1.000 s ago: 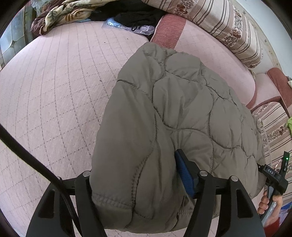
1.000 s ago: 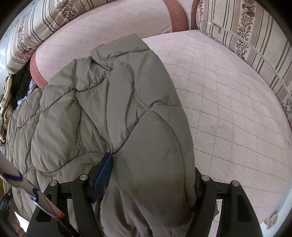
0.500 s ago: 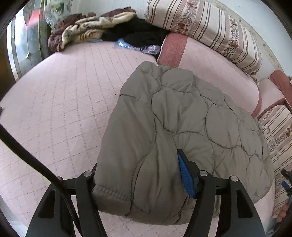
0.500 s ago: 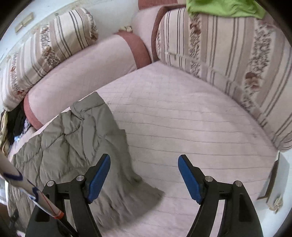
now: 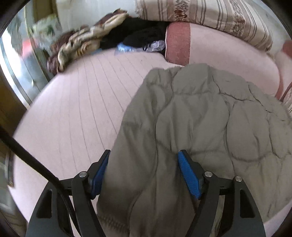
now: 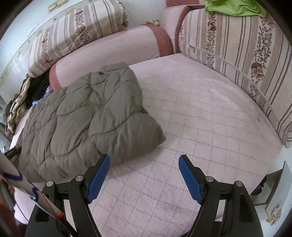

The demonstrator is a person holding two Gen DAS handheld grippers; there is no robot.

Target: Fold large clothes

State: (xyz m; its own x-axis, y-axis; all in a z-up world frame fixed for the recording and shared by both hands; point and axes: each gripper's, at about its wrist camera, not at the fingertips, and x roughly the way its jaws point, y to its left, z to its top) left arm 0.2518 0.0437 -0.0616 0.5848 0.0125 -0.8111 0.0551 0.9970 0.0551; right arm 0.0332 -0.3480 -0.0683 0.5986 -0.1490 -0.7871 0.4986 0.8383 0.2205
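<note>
An olive-green quilted jacket point(image 6: 85, 118) lies folded on the pink quilted sofa seat point(image 6: 200, 113). In the left wrist view the jacket point(image 5: 209, 127) fills the right half, and its near edge passes between the fingers of my left gripper point(image 5: 144, 173). The jaws stand wide apart around the fabric, with both blue pads showing. My right gripper point(image 6: 144, 175) is open and empty, pulled back just in front of the jacket's near right corner, over the bare seat.
Striped floral cushions point(image 6: 246, 54) line the back and right of the sofa. A green cloth point(image 6: 235, 7) lies on top of one. A heap of dark and patterned clothes point(image 5: 102, 42) sits at the far left end. A pink bolster point(image 6: 113, 60) lies behind the jacket.
My right gripper let go of the jacket, opened and drew back to the right. My left gripper opened wider around the jacket's edge and tilted up; the jacket now lies on the seat.
</note>
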